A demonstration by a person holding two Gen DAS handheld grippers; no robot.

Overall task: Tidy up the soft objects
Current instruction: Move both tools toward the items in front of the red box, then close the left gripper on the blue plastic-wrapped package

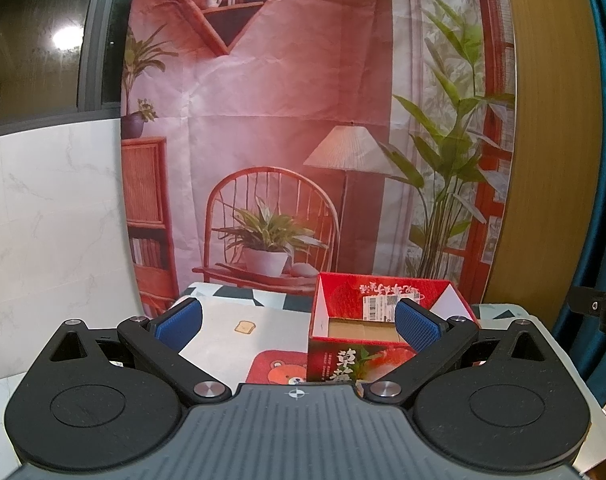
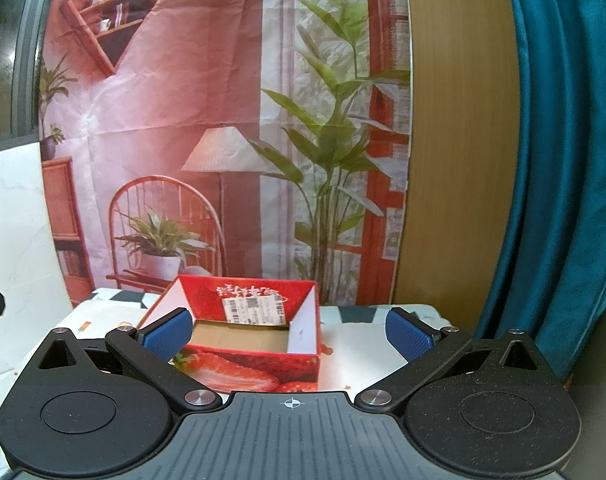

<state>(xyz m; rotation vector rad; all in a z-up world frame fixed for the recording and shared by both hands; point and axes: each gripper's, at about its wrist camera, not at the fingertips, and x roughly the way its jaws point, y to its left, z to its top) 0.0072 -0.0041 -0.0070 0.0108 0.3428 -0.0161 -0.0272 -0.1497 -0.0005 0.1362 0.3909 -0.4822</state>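
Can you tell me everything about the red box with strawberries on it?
The red box looks like cardboard, printed with strawberries outside. Its top is open, flaps standing up, white on their insides. The brown bottom looks empty. A white barcode sticker sits on the inner back wall. It stands upright on the patterned table; no claw touches it.

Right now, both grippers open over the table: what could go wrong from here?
1. The red box is open-topped and looks like light cardboard; a lowered right gripper could clip its near wall and shove or tip it.
2. The left gripper has one finger right in front of the box rim, so it could snag.
3. No soft item shows in either view, so any reach starts blind.
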